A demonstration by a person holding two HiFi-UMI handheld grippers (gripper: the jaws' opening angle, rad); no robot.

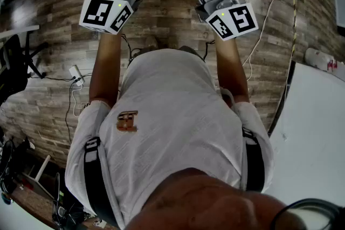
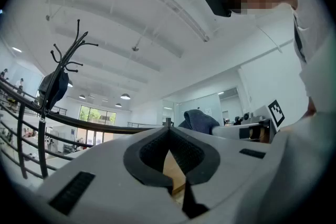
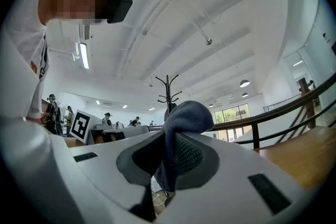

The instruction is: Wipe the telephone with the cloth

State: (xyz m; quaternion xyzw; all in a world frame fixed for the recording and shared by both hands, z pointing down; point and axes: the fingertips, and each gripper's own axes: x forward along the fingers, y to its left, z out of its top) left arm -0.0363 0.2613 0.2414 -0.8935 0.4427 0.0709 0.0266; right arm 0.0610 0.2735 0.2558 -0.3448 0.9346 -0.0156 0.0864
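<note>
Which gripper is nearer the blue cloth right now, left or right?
Right. The right gripper has the cloth pinched between its jaws, a wad bulging above them. The left gripper is shut on nothing, held up alongside, apart from the cloth.

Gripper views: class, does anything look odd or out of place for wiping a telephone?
Yes. Both views look up at the ceiling, and no telephone shows in any view. The right gripper pinches the blue cloth, which is bunched above its jaws. The left gripper is shut on nothing.
</note>
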